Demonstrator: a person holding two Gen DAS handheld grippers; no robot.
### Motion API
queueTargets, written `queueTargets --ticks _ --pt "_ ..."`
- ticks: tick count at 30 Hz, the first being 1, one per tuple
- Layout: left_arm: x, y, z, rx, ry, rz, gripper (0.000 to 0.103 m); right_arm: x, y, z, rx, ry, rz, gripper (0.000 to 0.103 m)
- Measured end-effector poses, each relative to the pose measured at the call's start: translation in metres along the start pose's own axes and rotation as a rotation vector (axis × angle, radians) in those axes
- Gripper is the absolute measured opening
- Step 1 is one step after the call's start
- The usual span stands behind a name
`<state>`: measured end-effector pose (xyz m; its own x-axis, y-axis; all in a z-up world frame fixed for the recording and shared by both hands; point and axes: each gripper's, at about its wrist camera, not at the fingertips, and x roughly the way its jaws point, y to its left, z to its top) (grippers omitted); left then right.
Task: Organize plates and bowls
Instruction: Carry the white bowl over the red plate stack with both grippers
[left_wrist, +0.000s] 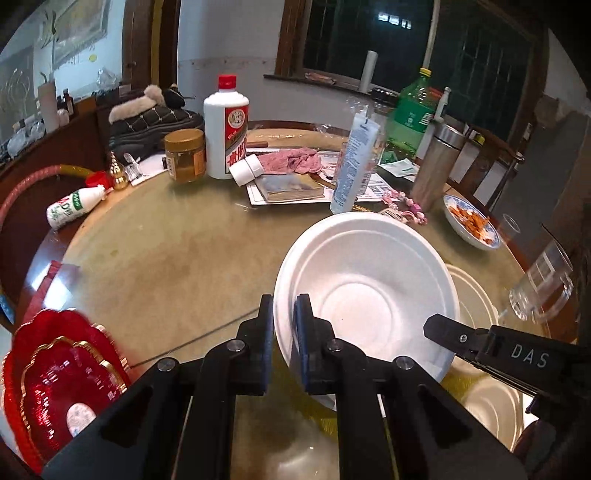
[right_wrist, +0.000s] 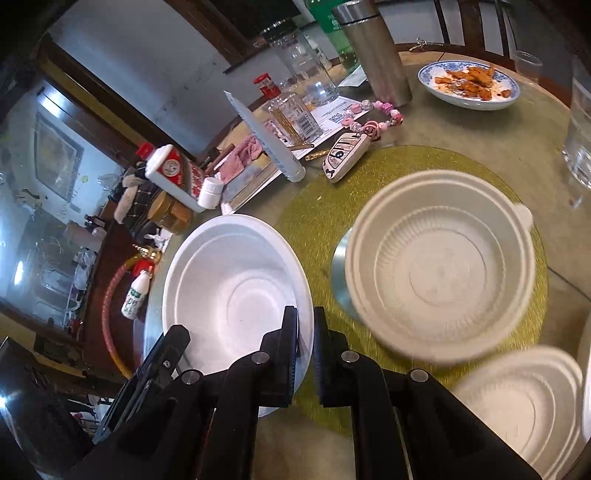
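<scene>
Both grippers — left gripper (left_wrist: 284, 314) and right gripper (right_wrist: 306, 328) — pinch opposite rims of the white bowl (left_wrist: 369, 288), held above the table (left_wrist: 166, 266). Beyond, two cream bowls (right_wrist: 443, 269) sit unstacked on the gold mat (right_wrist: 332, 206) — sorting looks barely begun.

Both wrist views look steeply down, close, sharing the white bowl (left_wrist: 369, 295).

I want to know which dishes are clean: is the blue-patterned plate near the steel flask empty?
No, the blue-patterned plate beside the steel flask holds orange-brown pieces of food and sauce smears.
</scene>
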<state>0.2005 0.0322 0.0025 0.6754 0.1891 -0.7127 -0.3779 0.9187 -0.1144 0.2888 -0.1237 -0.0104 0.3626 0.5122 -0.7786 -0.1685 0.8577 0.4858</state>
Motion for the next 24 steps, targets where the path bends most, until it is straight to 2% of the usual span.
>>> queueTargets --ticks 7,12,17,24 --pt "-0.049 0.014 -0.029 0.047 -0.051 0.020 0.010 -0.038 0.011 -0.053 -0.022 -0.061 0.053 0.008" --pt "-0.076 0.035 -0.050 0.068 -0.069 0.031 0.010 -0.049 0.017 -0.092 -0.011 -0.069 0.123 0.008" --pt "-0.095 0.068 -0.065 0.048 -0.075 0.048 0.011 -0.051 0.042 -0.121 -0.058 -0.071 0.155 0.008" --pt "-0.110 0.118 -0.075 -0.009 -0.083 0.097 0.011 -0.034 0.088 -0.148 -0.136 -0.030 0.204 0.008"
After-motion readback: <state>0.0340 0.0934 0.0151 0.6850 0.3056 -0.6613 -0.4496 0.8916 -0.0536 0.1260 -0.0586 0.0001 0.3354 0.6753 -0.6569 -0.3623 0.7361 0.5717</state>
